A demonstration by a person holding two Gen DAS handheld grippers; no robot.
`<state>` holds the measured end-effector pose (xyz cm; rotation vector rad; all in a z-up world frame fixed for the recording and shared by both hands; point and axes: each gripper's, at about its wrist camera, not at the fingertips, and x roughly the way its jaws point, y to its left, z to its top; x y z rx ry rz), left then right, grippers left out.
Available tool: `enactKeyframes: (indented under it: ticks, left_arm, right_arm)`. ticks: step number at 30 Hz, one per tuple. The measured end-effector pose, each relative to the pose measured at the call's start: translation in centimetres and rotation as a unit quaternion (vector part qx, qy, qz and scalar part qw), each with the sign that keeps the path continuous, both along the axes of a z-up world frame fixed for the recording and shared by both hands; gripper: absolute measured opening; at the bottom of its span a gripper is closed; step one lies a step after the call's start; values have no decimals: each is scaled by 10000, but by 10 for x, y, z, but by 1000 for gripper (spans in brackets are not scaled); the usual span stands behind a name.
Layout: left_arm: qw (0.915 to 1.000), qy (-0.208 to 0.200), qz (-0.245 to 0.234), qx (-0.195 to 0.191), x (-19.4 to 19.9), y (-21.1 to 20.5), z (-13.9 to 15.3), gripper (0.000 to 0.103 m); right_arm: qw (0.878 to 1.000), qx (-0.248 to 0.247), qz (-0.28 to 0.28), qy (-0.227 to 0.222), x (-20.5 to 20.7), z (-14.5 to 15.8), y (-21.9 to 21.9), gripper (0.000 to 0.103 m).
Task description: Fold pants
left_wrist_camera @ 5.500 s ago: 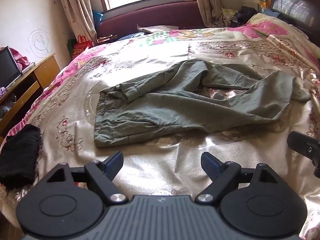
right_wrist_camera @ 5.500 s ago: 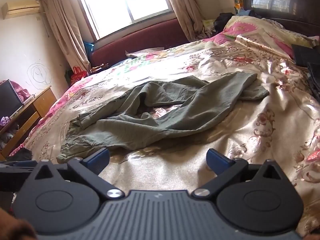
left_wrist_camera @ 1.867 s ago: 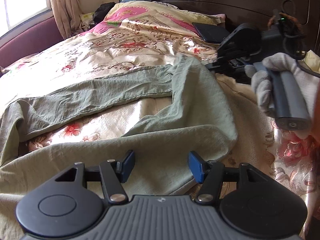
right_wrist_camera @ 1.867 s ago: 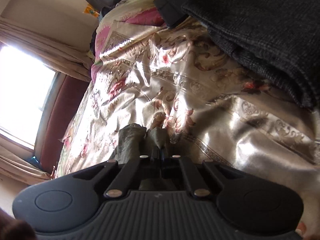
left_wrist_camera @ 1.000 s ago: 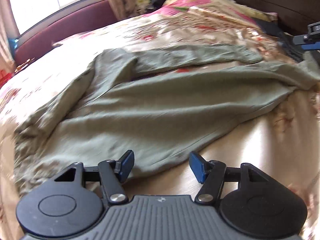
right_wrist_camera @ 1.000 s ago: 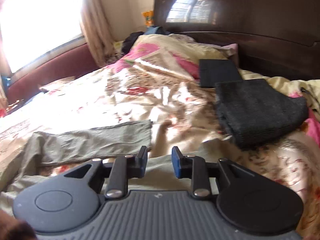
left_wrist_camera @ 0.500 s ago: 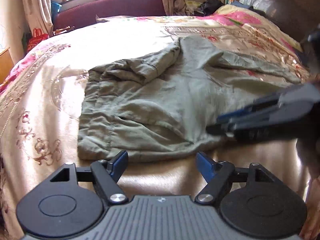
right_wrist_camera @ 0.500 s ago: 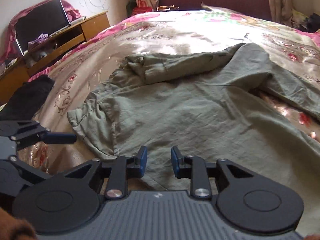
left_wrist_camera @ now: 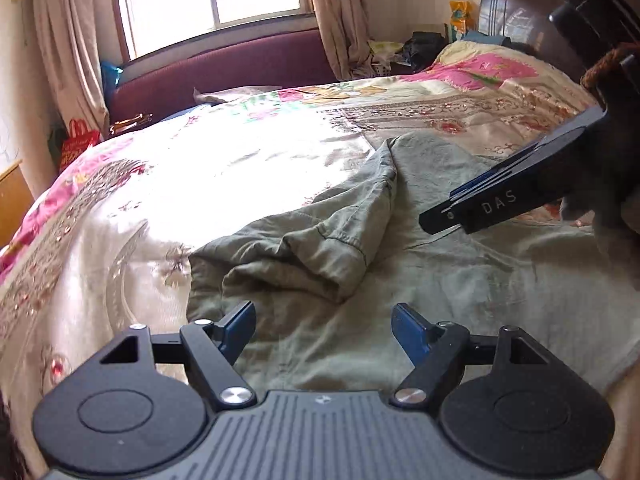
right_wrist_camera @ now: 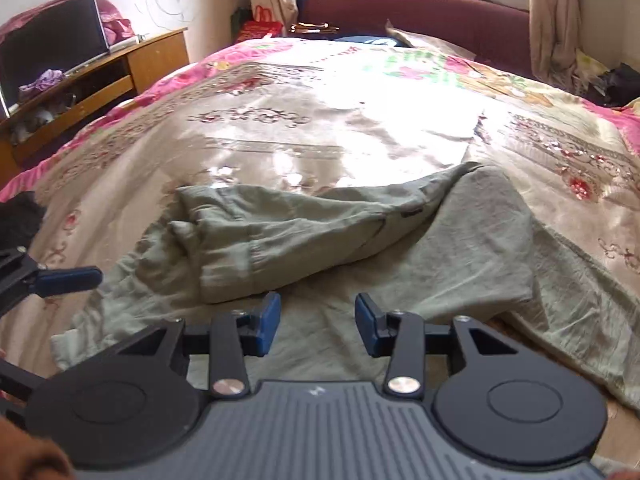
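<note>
Crumpled grey-green pants (left_wrist_camera: 360, 280) lie across the bed, their gathered waist end nearest me. My left gripper (left_wrist_camera: 324, 328) hovers open just above that end, nothing between its blue pads. In the right wrist view the pants (right_wrist_camera: 360, 240) spread to the right, with one part folded over on top. My right gripper (right_wrist_camera: 318, 322) hangs over the cloth's near edge; its jaws are opening and nothing is pressed between them. It also shows side-on at the right of the left wrist view as the right gripper (left_wrist_camera: 444, 216). One blue fingertip (right_wrist_camera: 72, 277) of my left gripper pokes in from the left.
The bed has a shiny floral cover (right_wrist_camera: 320, 128). A wooden stand (right_wrist_camera: 132, 64) with a television is at the far left. A black garment (right_wrist_camera: 18, 216) lies at the bed's left edge. A maroon couch (left_wrist_camera: 224, 68) runs under the window, and a dark headboard (left_wrist_camera: 516, 4) stands at the far right.
Both views swung from the leg end and headboard round to the waist end. The right gripper's jaws stand wider than half a second ago. The left jaws widened earlier and stay wide.
</note>
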<state>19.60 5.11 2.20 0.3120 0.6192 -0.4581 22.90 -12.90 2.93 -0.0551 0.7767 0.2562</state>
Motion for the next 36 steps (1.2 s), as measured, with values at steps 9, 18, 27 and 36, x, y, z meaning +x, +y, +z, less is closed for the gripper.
enactKeyframes:
  ticks: [9, 18, 27, 36]
  left_arm:
    - [9946, -83, -218, 1007, 64, -37, -26, 54]
    - [9981, 162, 502, 332, 124, -6, 9, 23]
    - [9952, 63, 628, -753, 114, 36, 60, 19]
    - [9949, 50, 157, -995, 68, 50, 74, 18]
  right_arm:
    - [9994, -283, -203, -83, 11, -10, -68, 43]
    - [9970, -590, -379, -336, 26, -3, -103, 43]
    - [9931, -866, -552, -562, 75, 13, -124, 43]
    - [9801, -1701, 604, -823, 87, 3, -68, 49]
